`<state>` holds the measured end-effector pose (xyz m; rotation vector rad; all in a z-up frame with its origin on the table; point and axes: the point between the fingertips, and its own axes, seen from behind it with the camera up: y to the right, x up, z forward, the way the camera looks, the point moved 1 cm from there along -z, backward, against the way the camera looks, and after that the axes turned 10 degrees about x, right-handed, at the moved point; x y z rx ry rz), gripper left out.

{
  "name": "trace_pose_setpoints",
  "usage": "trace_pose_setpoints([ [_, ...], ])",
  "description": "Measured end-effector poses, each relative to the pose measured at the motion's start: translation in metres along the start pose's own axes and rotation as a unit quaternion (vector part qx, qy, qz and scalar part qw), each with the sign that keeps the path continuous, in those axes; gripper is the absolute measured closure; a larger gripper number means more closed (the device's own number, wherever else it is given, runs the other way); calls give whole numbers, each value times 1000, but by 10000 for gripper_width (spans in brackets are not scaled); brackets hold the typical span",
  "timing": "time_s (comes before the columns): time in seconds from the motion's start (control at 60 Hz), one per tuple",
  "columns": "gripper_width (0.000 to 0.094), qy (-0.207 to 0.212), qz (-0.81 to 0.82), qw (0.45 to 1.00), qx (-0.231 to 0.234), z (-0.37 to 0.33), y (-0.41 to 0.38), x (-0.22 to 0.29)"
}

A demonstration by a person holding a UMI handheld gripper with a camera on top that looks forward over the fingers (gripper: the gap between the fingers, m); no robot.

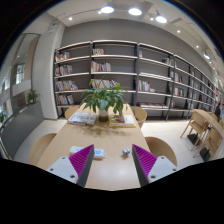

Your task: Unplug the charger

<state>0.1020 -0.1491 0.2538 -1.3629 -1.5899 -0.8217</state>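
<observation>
My gripper (pixel 113 163) hovers over a light wooden table (pixel 110 140), its magenta pads (pixel 82 160) apart with bare tabletop between them. It is open and holds nothing. Just ahead of the fingers, near the left pad, lies a small white charger-like block (pixel 99 152). A small grey-white object (pixel 126 152) lies near the right pad. I cannot see any cable or socket.
A potted green plant (pixel 103 97) stands at the table's far end with books or papers (pixel 83 118) beside it. Chairs (pixel 161 150) ring the table. Long bookshelves (pixel 130 75) line the back wall. Another table with chairs (pixel 204 125) stands to the right.
</observation>
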Motion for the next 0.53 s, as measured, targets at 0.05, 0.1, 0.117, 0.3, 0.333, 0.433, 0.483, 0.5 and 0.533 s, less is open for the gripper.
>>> trace_pose_setpoints([
  [0.05,198,-7,-1,1000,2,-13,-6,-10],
  [0.1,200,-13,1,1000,2,-26,-10,-21],
  [0.117,199,-14,0,1000,2,-30,-10,-28],
  [0.3,198,-40,-12,999,-2,-63,-18,-61],
  [0.333,198,-43,-12,999,1,-67,-20,-66],
  [0.433,198,-49,-6,999,3,-75,-23,-77],
  [0.483,197,-49,-3,999,4,-79,-23,-81],
  [0.5,197,-48,-2,999,5,-80,-23,-83],
  [0.533,197,-49,0,999,6,-80,-23,-85],
])
